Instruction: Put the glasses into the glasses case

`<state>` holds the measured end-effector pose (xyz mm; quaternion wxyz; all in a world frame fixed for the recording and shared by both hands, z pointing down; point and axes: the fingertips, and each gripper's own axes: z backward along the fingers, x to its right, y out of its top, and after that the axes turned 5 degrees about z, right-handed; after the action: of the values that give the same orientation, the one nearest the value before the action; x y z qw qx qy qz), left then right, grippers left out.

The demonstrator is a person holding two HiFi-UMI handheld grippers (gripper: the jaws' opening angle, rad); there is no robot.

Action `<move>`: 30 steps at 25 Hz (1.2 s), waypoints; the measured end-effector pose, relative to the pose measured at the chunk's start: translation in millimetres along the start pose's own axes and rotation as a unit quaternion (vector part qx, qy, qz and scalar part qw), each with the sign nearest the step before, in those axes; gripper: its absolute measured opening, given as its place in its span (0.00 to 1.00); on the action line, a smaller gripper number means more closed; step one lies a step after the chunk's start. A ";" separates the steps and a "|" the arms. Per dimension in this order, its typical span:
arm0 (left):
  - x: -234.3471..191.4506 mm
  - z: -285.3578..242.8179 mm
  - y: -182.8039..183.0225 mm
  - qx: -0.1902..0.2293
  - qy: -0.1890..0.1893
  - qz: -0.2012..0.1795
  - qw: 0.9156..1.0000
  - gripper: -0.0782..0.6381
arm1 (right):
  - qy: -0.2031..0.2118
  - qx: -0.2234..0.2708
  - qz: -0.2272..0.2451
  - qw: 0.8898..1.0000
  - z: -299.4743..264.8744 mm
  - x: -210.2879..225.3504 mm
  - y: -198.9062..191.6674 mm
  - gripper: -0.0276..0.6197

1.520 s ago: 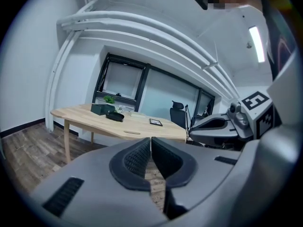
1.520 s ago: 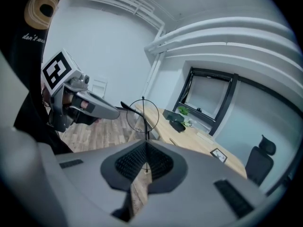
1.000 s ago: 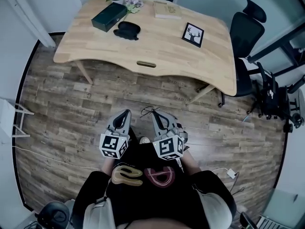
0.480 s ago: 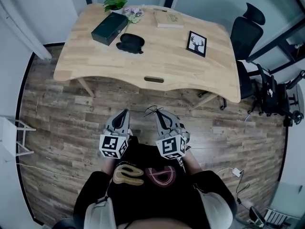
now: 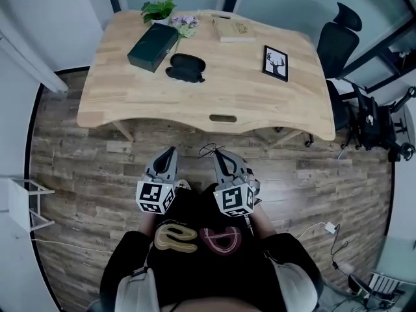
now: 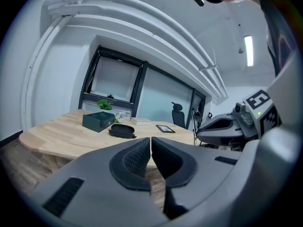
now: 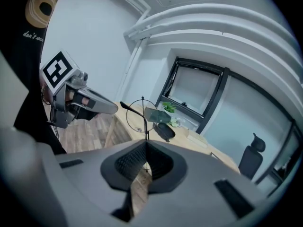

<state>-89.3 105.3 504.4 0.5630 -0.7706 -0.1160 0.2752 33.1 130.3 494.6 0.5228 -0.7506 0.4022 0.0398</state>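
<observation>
The black oval glasses case (image 5: 186, 67) lies shut on the wooden table (image 5: 260, 96), also seen in the left gripper view (image 6: 122, 130) and the right gripper view (image 7: 164, 131). My right gripper (image 5: 218, 155) is over the floor in front of the table, shut on thin wire-rimmed glasses (image 5: 207, 149). In the right gripper view the glasses (image 7: 132, 110) stick up from the pinched pads of my right gripper (image 7: 146, 145). My left gripper (image 5: 172, 151) is level beside it, its pads (image 6: 137, 157) closed together with nothing between them.
A dark green box (image 5: 153, 46) sits left of the case, with a potted plant (image 5: 158, 8) and flowers (image 5: 185, 23) behind. A book (image 5: 235, 30) and a framed deer picture (image 5: 275, 63) lie further right. A black office chair (image 5: 338, 41) stands right of the table. Wooden floor lies between me and the table.
The table and everything on it has slid lower and closer in the head view. Both grippers keep their pose in front of the body, the right still holding the glasses.
</observation>
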 end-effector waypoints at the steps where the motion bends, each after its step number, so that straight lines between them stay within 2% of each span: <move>1: -5.2 -1.1 2.1 0.001 0.000 0.002 1.000 0.14 | 0.000 -0.002 -0.001 1.000 -3.4 -0.6 1.4 0.06; 11: -41.9 -14.2 16.9 0.005 0.019 0.016 1.000 0.14 | 0.011 -0.007 0.002 1.000 -37.5 8.9 14.1 0.06; 18: -61.8 -36.0 29.2 0.009 0.046 0.024 0.999 0.14 | 0.030 0.007 0.021 0.999 -78.6 36.9 28.0 0.06; 30: -80.3 -105.0 50.2 0.013 0.088 0.043 0.995 0.14 | 0.089 0.017 0.040 0.995 -146.3 92.6 23.8 0.06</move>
<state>-103.6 -35.4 503.8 0.5687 -0.7887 -0.0296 0.2315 27.3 -44.4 498.1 0.4955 -0.7254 0.4775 -0.0127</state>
